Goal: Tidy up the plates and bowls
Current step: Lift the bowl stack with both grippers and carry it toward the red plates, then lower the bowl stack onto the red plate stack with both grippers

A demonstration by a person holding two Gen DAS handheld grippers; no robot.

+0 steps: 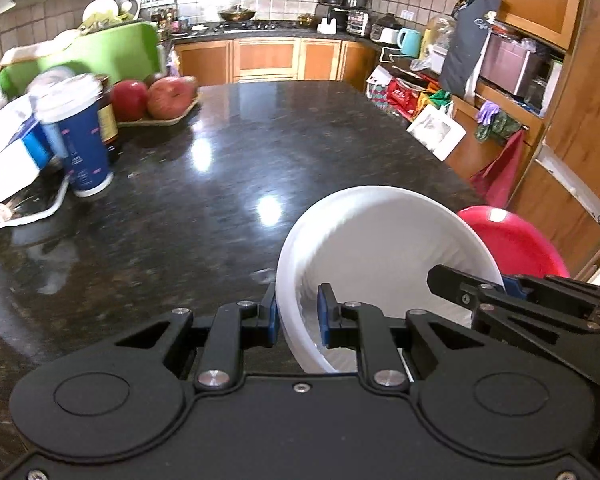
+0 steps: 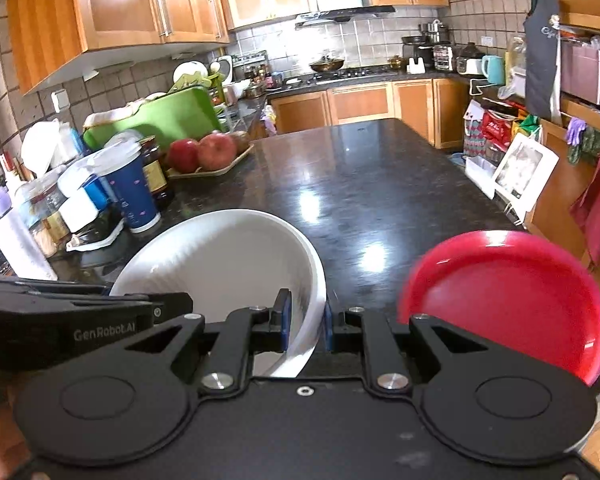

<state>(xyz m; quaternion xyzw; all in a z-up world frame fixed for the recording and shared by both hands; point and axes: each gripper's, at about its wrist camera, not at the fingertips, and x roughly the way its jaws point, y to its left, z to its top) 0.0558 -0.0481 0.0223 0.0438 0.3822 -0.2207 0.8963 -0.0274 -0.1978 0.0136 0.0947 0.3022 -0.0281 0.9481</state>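
A white bowl [image 1: 380,248] hangs tilted over the dark stone counter [image 1: 260,152], held by both grippers. My left gripper [image 1: 298,314] is shut on the bowl's left rim, with one blue pad inside and one outside. My right gripper [image 2: 306,320] is shut on the right rim of the white bowl [image 2: 220,256]. Each wrist view also shows the other gripper at the bowl's far side: right gripper [image 1: 496,286], left gripper [image 2: 176,306]. A red plate [image 2: 508,300], blurred, sits just right of the bowl near the counter's right edge, red plate [image 1: 512,240]; what it rests on is hidden.
On the counter's left side stand a lidded blue paper cup [image 2: 130,184], a dark jar [image 2: 154,172], a white bottle [image 2: 12,232], boxes, and a tray of red apples [image 2: 204,152]. A green board [image 2: 160,116] leans behind them. Wooden cabinets and bags [image 2: 496,128] line the right.
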